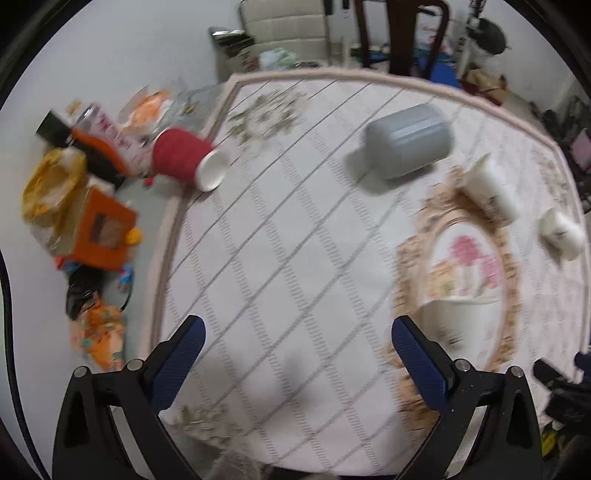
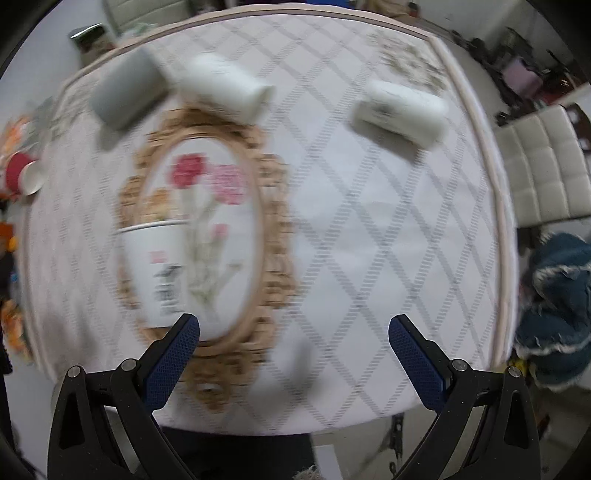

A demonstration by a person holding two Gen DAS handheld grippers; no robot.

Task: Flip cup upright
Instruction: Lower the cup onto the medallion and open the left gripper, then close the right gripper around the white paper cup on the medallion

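Note:
Several cups are on a patterned table. A red cup (image 1: 181, 158) lies on its side at the table's left edge, white mouth toward me; it also shows in the right wrist view (image 2: 20, 175). A grey cup (image 1: 412, 140) (image 2: 127, 88) lies on its side. Two white cups (image 1: 491, 188) (image 1: 561, 232) lie on their sides too, also in the right wrist view (image 2: 225, 85) (image 2: 400, 110). A white printed cup (image 2: 159, 273) (image 1: 448, 319) stands upright on the flower oval. My left gripper (image 1: 295, 325) and right gripper (image 2: 293, 325) are open, empty, above the table.
The tablecloth (image 1: 288, 229) has a diamond pattern and a flower oval (image 2: 207, 192). Orange boxes and bags (image 1: 92, 229) clutter the floor to the left. A padded chair (image 2: 543, 166) and a blue garment (image 2: 557, 306) are on the right. A dark chair (image 1: 402, 33) stands behind the table.

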